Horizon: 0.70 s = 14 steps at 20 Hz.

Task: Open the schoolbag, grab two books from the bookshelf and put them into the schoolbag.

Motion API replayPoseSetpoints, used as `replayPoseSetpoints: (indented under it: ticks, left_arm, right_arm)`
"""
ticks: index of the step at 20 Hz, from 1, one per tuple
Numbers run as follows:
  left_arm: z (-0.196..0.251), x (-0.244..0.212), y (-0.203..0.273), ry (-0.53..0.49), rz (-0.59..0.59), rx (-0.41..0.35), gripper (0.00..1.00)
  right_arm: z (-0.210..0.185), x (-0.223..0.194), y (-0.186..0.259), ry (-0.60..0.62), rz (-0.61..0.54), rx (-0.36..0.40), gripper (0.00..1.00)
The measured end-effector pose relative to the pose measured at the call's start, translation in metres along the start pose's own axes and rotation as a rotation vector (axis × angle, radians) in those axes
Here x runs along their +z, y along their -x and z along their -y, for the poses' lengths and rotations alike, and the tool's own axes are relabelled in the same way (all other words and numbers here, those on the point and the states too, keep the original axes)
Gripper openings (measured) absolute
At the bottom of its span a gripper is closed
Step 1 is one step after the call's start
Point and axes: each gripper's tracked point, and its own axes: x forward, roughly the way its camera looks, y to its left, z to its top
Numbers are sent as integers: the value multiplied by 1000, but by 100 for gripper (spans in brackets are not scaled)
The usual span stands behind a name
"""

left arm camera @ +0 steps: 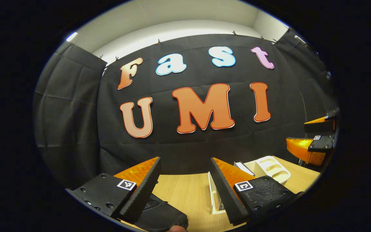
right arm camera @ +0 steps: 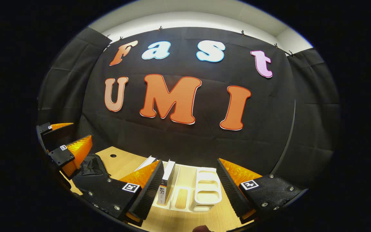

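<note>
The black schoolbag (left arm camera: 161, 217) lies on the wooden table (left arm camera: 188, 190) just under my left gripper (left arm camera: 185, 160), which is open and holds nothing. In the right gripper view the schoolbag (right arm camera: 90, 165) sits at the left, below the left gripper (right arm camera: 71, 137). A white bookshelf rack (right arm camera: 207, 190) stands ahead of my right gripper (right arm camera: 190, 161), open and empty. One white book (right arm camera: 166, 182) stands upright in the rack beside the right gripper's left finger, and a second book (right arm camera: 147, 162) leans behind it. In the left gripper view the rack (left arm camera: 271, 167) is at the right, with the right gripper (left arm camera: 314, 141) beyond it.
The black cloth wall closes the back of the table. A small round hole (right arm camera: 113, 155) sits in the tabletop near the schoolbag. The rack's right-hand slots (right arm camera: 208, 178) hold nothing. A fingertip of the person shows at the bottom edge (left arm camera: 175, 228).
</note>
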Motion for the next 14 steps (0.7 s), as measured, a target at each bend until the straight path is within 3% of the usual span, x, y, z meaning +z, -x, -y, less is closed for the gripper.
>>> replayPoseSetpoints:
  ticks: [7,14]
  left_arm:
    - [3,-32,13,-71,-48,31,96]
    - [-1,-97,26,-275,-178,8,96]
  right_arm:
    - [17,-12,0,-6,4,17,97]
    - [31,-29,-6,-17,-16,14,98]
